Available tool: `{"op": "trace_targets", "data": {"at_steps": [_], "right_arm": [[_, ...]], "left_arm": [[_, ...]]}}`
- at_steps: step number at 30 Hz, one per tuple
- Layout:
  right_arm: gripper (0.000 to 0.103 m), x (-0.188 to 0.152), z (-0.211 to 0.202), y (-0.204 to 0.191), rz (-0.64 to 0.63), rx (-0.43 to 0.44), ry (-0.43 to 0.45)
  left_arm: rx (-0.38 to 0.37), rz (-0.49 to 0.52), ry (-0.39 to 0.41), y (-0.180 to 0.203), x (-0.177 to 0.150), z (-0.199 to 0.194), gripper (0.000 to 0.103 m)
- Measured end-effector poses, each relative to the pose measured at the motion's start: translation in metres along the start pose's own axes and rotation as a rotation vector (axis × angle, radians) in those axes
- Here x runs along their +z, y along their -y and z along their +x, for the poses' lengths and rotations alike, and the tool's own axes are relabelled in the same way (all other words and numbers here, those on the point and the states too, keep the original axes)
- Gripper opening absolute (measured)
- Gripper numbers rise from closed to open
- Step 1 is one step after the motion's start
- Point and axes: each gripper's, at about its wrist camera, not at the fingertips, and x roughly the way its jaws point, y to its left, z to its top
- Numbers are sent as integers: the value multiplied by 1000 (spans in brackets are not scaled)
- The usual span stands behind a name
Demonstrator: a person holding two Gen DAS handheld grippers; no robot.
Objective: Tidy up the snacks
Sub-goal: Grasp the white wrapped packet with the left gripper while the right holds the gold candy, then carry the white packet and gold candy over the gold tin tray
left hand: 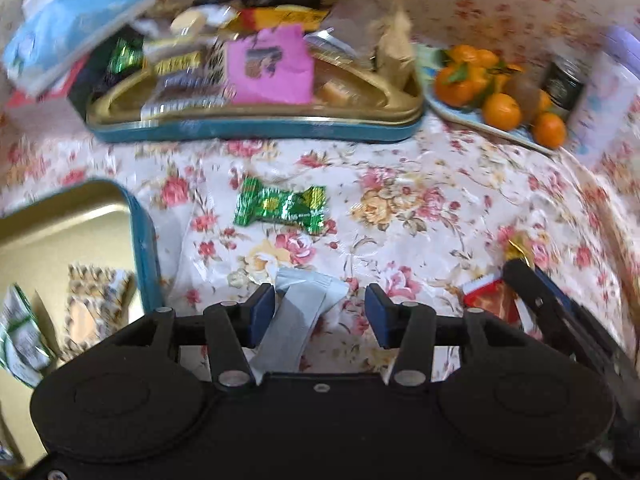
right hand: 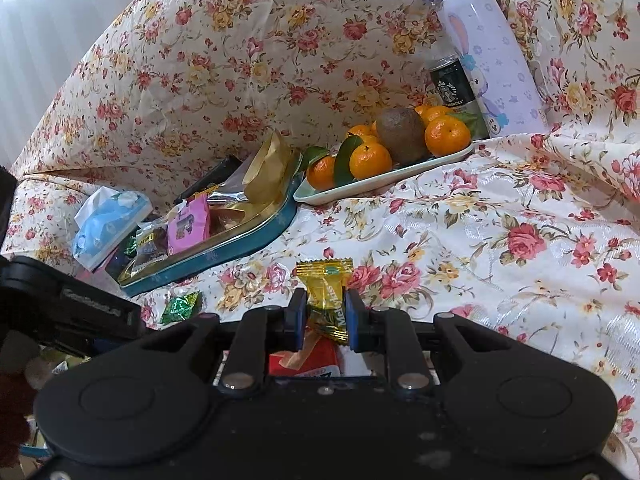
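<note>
My left gripper [left hand: 320, 312] points down at the flowered cloth and is open. A grey sachet [left hand: 296, 320] lies between its jaws, against the left pad and apart from the right one. A green wrapped candy [left hand: 280, 206] lies on the cloth ahead of it. At the left is a blue tin [left hand: 140, 240] with a gold inside, holding a few packets. My right gripper [right hand: 326, 312] is shut on a yellow wrapped candy [right hand: 326, 296], and a red packet [right hand: 304, 360] shows below it. The green candy [right hand: 182, 306] lies to its left.
A blue-rimmed gold tray [left hand: 256, 128] heaped with snacks sits at the back, a tissue pack [left hand: 76, 20] beside it. To the right is a plate [right hand: 384, 178] of tangerines and a kiwi, with a dark can [right hand: 452, 84] and a purple bottle [right hand: 488, 52] behind.
</note>
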Motion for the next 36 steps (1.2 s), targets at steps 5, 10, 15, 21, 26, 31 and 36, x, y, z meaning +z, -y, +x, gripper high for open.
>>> {"op": "trace_targets", "data": {"at_steps": [5, 10, 15, 21, 26, 31, 36], "right_arm": [[22, 0, -1, 1, 8, 6, 3], [22, -1, -2, 1, 17, 9, 5], [22, -1, -1, 0, 26, 3, 5], [22, -1, -1, 1, 37, 1, 6], [22, -2, -1, 1, 41, -4, 6], [22, -2, -1, 0, 45, -23, 11], [22, -2, -2, 0, 48, -53, 19]], "left_arm": [[46, 139, 22, 2, -13, -10, 55], [48, 177, 23, -5, -19, -3, 55], [40, 179, 27, -2, -23, 5, 55], [47, 181, 56, 5, -26, 6, 55], [32, 148, 67, 3, -29, 4, 45], [24, 142, 77, 9, -38, -3, 29], [8, 104, 71, 9, -51, -11, 28]]}}
